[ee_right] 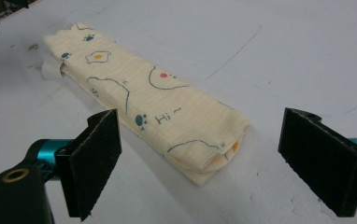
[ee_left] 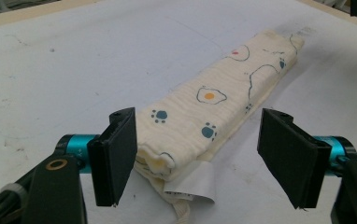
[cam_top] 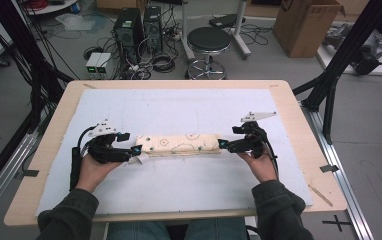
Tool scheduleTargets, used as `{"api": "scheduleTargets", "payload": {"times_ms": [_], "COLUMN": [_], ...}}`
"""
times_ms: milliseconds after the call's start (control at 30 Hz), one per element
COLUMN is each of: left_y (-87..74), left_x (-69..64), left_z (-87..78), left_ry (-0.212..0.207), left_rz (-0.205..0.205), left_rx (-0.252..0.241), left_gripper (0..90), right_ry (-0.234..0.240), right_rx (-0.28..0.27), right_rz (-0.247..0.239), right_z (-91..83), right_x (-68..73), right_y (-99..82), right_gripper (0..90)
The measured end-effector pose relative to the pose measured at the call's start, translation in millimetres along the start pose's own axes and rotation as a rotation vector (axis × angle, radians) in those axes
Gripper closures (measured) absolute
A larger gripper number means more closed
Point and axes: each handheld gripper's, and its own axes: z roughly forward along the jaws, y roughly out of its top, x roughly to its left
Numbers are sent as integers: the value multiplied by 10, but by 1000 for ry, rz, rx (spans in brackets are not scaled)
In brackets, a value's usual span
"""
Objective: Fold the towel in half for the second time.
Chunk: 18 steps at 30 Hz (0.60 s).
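A cream cloth point(cam_top: 179, 144) printed with paw marks and fried eggs lies folded into a long narrow strip across the middle of the white mat point(cam_top: 179, 107). My left gripper point(cam_top: 135, 151) stands open at the strip's left end point(ee_left: 176, 158), where a white label point(ee_left: 193, 184) sticks out; its jaws flank that end without touching. At the strip's right end point(ee_right: 214, 158) my right gripper point(cam_top: 223, 145) is open too, its jaws wide apart on either side of the folded edge. In both gripper views the cloth point(ee_left: 214, 98) point(ee_right: 134, 98) runs away from the jaws.
The mat covers a wooden table point(cam_top: 299, 125). Beyond the far edge stand a round black stool point(cam_top: 208, 42), computer towers point(cam_top: 136, 30) with tangled cables, and a cardboard box point(cam_top: 304, 25). Black frame struts point(cam_top: 339, 65) rise at the right.
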Motion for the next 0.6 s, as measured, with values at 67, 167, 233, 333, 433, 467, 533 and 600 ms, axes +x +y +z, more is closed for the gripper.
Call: {"api": "scheduleTargets", "payload": {"times_ms": [67,167,233,333,433,467,533,600], "left_y": [-1,-3,-4,-7,-11,-10,-12,-19], "left_x": [-8,-16,-29,-47,-62,-64,-75,-88], "left_z": [-14,-38,-50,-69,-80,-84,-99,-112], "left_ry": [3,1,1,3,9,7,8,6], "left_rz": [0,4,4,12,10,11,11,13], "left_rx": [-2,-2,-4,3,1,0,0,-1], "left_gripper": [292,291,290,289,288,286,285,284], "right_ry": [1,0,-2,0,1,2,3,3], "right_rx": [1,-4,-7,-10,-15,-18,-22,-27], "right_rz": [9,6,9,13,14,17,17,19], "right_z": [-17,-29,-41,-58,-73,-83,-97,-113], "right_x": [16,18,17,15,14,15,15,15], "right_y": [-6,-26,-46,-69,-85,-92,-101,-113], "right_gripper": [125,125,125,125,125,125,125,124]}}
